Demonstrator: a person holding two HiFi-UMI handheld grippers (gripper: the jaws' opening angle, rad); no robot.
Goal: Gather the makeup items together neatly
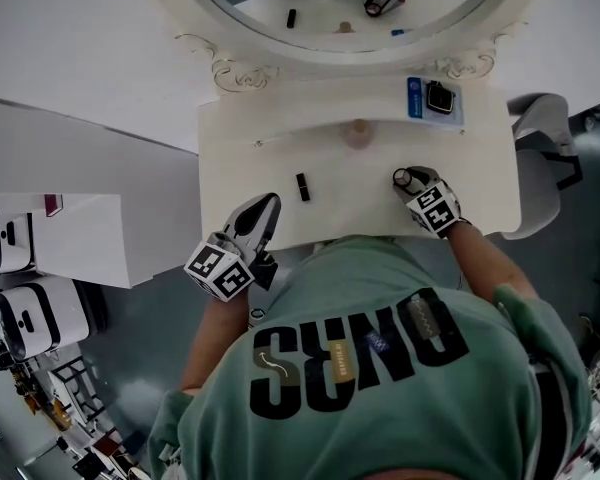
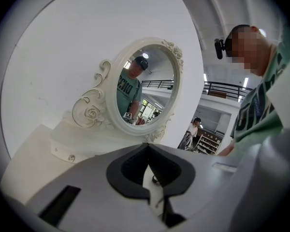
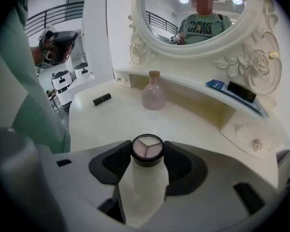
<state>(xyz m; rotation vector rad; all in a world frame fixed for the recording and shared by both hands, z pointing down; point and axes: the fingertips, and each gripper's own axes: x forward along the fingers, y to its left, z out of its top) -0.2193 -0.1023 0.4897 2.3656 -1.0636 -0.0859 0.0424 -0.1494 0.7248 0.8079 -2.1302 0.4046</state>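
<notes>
1. We see the left gripper point(image 1: 263, 211) over the table's point(image 1: 240, 158) front edge, toward its left end. The bare forearm reaches up to it from the person's side. Its nose tilts upward toward the mirror point(image 2: 146, 88) rather than down at the tabletop.
2. Its jaws meet at the tips and have nothing between them.
3. The right gripper point(image 1: 416, 184) sits low over the front right part of the table, with the forearm stretched forward. It points along the tabletop toward the back.
4. Its jaws stand partly apart, clamped on the sides of a small round compact point(image 3: 147, 148). The compact is held level, with its three-part face upward.
5. A black lipstick point(image 1: 303, 186) lies on the tabletop between the two grippers, nearer the left one and apart from both.
6. A pink bottle point(image 1: 358, 133) stands upright at the middle of the table's back, just under the shelf.
7. A blue card point(image 1: 420, 98) with a dark item on it lies on the shelf at the back right corner.
</notes>
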